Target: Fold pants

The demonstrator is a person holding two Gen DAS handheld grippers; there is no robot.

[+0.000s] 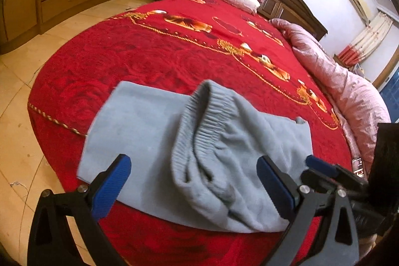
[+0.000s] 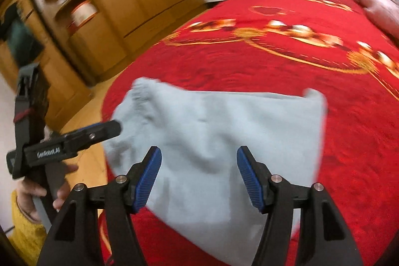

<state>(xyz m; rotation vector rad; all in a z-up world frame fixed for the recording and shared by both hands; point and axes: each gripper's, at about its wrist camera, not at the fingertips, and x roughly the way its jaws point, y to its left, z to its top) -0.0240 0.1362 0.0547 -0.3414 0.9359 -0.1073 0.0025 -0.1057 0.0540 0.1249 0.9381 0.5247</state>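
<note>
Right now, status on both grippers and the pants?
Left gripper open, right gripper open, neither holding cloth. Grey pants bunched on red bedspread, waistband on top. Nothing in the way.

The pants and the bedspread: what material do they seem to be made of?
Pants: likely a soft knit or fleece, matte grey-blue, with a ribbed elastic waistband and limp, rounded folds. Bedspread: probably a plush, velvety fabric, deep red with an embossed rose relief and printed gold ornaments. The exact fibre cannot be told.
</note>
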